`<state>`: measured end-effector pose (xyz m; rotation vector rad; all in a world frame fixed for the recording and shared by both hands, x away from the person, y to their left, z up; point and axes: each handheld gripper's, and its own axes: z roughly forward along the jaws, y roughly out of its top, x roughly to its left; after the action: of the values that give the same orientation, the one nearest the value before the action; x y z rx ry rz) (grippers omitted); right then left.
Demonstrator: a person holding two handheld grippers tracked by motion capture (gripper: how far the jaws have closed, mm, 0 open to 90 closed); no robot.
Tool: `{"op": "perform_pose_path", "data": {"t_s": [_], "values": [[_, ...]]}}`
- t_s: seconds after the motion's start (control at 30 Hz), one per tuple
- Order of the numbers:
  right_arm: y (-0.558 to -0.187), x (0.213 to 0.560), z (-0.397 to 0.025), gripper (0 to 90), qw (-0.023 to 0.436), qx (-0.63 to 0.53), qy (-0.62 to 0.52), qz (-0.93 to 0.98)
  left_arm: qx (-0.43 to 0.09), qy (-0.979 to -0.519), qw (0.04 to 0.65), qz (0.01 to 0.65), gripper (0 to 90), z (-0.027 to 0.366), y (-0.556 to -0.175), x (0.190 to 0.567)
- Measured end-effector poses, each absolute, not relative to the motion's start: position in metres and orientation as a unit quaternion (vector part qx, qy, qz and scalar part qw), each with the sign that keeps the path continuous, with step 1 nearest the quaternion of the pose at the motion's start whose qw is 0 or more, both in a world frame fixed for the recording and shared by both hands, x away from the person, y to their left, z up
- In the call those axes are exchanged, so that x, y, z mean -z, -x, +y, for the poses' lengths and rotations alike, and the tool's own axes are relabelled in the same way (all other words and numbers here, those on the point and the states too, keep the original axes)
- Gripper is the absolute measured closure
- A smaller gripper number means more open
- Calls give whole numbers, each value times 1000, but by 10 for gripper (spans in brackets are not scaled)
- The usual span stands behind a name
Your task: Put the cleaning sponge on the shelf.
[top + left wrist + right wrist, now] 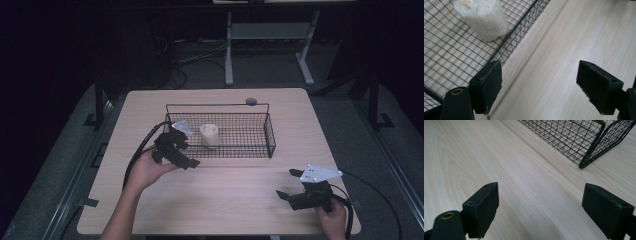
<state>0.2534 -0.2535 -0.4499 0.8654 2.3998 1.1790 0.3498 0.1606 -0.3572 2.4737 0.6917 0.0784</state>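
Observation:
A black wire basket (270,135) stands in the middle of the wooden table, and a cream-white cylinder (209,135) stands upright inside its left half. In the left gripper view the cylinder (483,18) lies behind the basket's mesh (506,42). My left gripper (187,156) hovers at the basket's front left corner, jaws open and empty (539,87). My right gripper (286,184) is low over the table's front right, apart from the basket, jaws wide open with nothing between them (546,207). The basket's near corner (584,162) shows ahead of it.
Bare tabletop (235,195) stretches between the two grippers and in front of the basket. A small round grey disc (251,101) sits at the table's far edge. Beyond the table stand white desk legs (229,55) and floor cables.

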Motion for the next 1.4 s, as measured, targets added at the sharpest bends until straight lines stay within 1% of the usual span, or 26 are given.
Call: {"op": "perform_pose_path", "data": {"t_s": [0.37, 1.0, 1.4], "values": [[-256, 452, -249, 136, 165, -405, -306, 846, -25, -925, 281, 255, 185, 171, -329, 371], [-257, 453, -252, 136, 168, -403, -317, 842, -30, -922, 290, 256, 184, 197, -297, 380], [-257, 456, -252, 135, 166, -400, -321, 842, -33, -913, 295, 281, 183, 224, -277, 399]]}}
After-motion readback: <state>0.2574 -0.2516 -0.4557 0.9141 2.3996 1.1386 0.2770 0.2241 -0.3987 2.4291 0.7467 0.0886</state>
